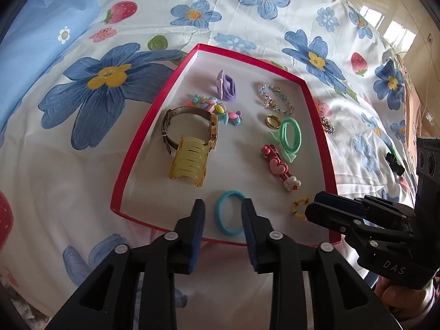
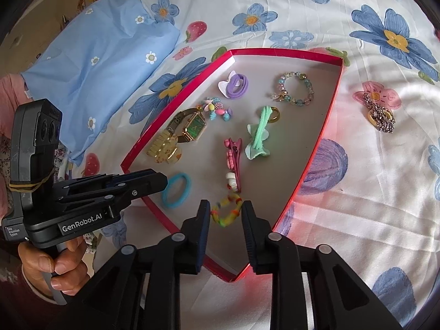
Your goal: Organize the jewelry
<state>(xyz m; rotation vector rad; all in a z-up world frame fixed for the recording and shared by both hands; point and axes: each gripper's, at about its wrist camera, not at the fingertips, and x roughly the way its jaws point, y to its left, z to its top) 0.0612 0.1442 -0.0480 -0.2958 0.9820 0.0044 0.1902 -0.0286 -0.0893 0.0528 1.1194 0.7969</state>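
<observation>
A red-rimmed tray (image 1: 137,148) lies on the flowered bedsheet and holds several pieces of jewelry. My left gripper (image 1: 224,206) stands open over the tray's near edge. A blue hair tie (image 1: 220,214) lies on the tray floor between its pads, and the pads do not press on it. My right gripper (image 2: 225,206) is open too, with a small yellow and orange beaded ring (image 2: 227,211), blurred, between its fingers. Each gripper shows in the other's view: the right one (image 1: 313,206) beside the beaded ring (image 1: 298,209), the left one (image 2: 162,178) beside the blue tie (image 2: 176,189).
The tray also holds a gold watch (image 1: 189,126), a yellow claw clip (image 1: 189,162), a pink hair clip (image 1: 277,165), a green hair tie (image 1: 290,134), a gold ring (image 1: 272,121), a bead bracelet (image 1: 275,99) and a purple tie (image 1: 227,85). A silver chain (image 2: 381,115) lies on the sheet outside.
</observation>
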